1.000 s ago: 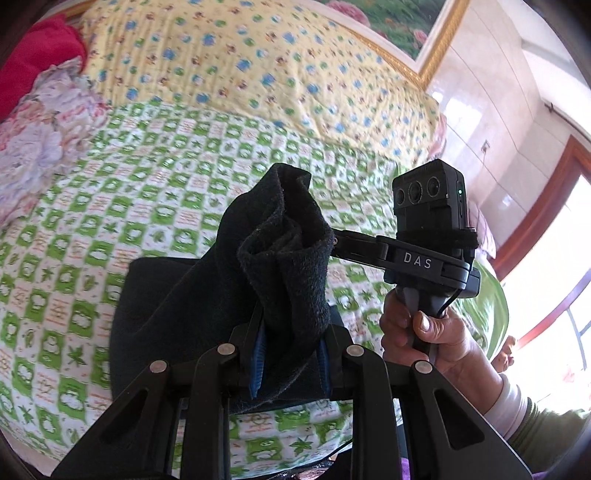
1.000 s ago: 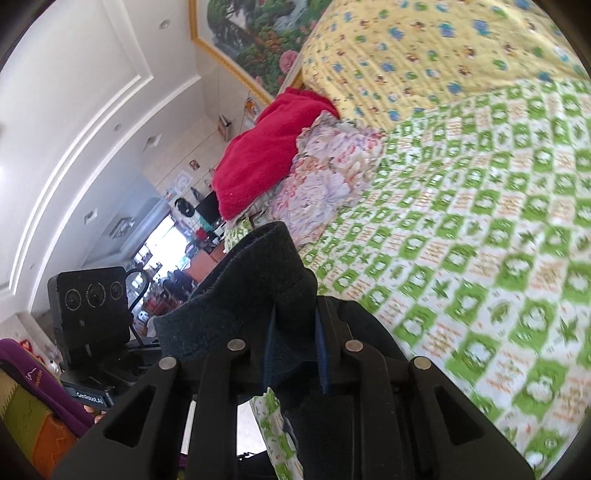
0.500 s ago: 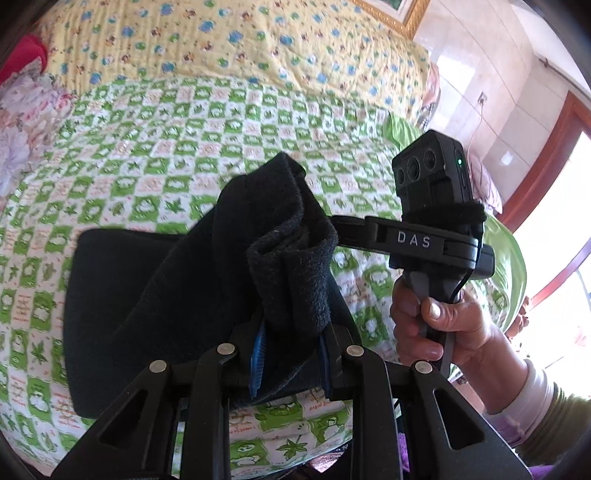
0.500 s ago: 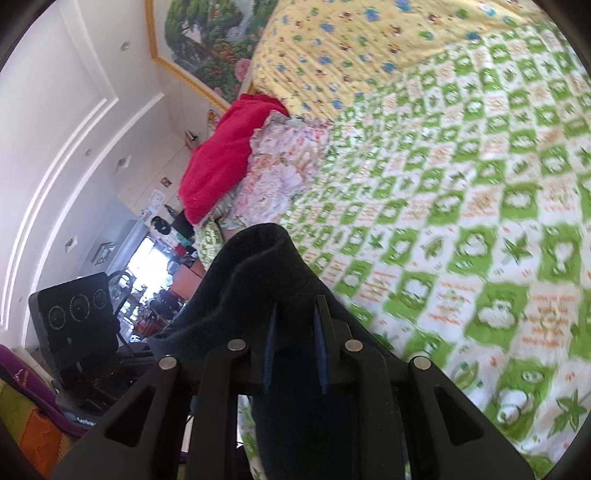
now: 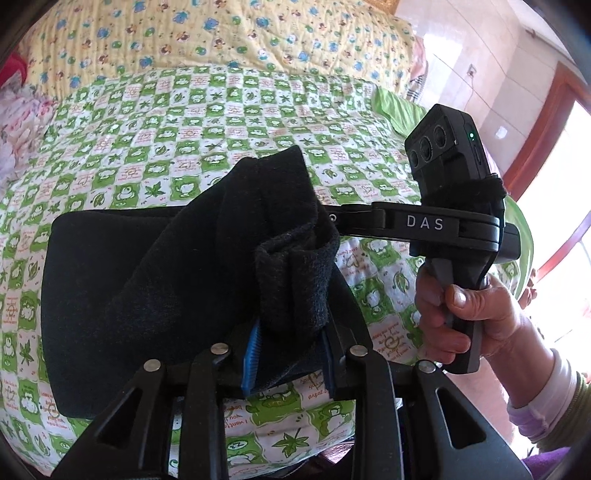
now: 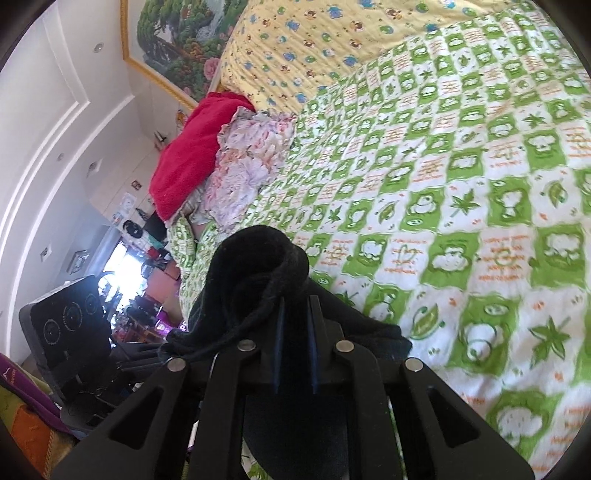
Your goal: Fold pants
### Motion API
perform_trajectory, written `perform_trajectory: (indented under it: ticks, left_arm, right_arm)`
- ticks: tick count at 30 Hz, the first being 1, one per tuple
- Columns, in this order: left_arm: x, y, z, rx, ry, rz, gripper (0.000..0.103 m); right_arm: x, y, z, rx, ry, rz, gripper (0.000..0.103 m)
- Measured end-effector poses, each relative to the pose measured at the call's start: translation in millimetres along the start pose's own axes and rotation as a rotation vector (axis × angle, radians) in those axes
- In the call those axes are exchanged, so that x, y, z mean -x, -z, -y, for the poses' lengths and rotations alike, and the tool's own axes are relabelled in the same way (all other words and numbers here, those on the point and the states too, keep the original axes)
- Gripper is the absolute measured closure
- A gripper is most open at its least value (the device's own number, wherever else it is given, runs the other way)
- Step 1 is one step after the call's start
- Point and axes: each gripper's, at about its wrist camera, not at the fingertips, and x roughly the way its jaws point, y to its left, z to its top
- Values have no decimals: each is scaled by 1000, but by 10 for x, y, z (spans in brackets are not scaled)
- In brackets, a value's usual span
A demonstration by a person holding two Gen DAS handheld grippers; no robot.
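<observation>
Presently, nearest the lens in the left wrist view, the left gripper [image 5: 288, 354] pinches a thick bunched edge of the pants [image 5: 155, 280] between its blue pads; its jaws have just been opening a little, cloth between them yet. In the right wrist view the right gripper [image 6: 295, 332] has just been closing, jaws narrow on another gathered edge of the pants [image 6: 258, 266]. Beyond, the garment's lower part lies flat on the green checked bedspread [image 5: 184, 122]. Farther off: a yellow quilt [image 5: 221, 33], a red blanket [image 6: 188, 155].

Handling, judged: dark fleecy knit, soft, limp, light, not slippery; it sags between grips. Best held at the two edge corners, several layers together, kept taut while lowered.
</observation>
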Motion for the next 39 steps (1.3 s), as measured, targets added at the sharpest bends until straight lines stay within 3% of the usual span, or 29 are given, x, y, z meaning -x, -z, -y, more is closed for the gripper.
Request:
perform_trajectory:
  ticks: [4, 7, 9, 11, 13, 19, 22, 31, 34, 39]
  left_arm:
    - [31, 6, -34, 2, 20, 2, 74]
    - [95, 29, -61, 15, 71, 0, 62]
    - [152, 53, -48, 17, 110, 6, 62]
    - [211, 75, -8, -3, 106, 19, 60]
    - [280, 95, 17, -19, 100, 33, 58]
    - [451, 136, -20, -25, 93, 63, 52]
    - [525, 148, -115, -5, 74, 79, 49]
    - [737, 145, -607, 125, 8, 128, 45]
    - [789, 147, -759, 161, -15, 139, 44]
    - [859, 172, -1026, 223, -58, 158, 41]
  right_arm:
    - [124, 60, -44, -13, 70, 18, 90]
    - [235, 111, -97, -11, 148, 37, 86]
    - [283, 134, -106, -22, 206, 38, 75]
    - [320, 148, -125, -28, 241, 39, 43]
    - [377, 154, -198, -12, 251, 60, 35]
    - [486, 110, -465, 23, 258, 108, 33]
    - [490, 88, -590, 38, 253, 126, 26]
    - [353, 44, -823, 70, 311, 126, 21]
    - [299, 63, -846, 56, 320, 112, 15]
    - [251, 131, -836, -10, 351, 106, 14]
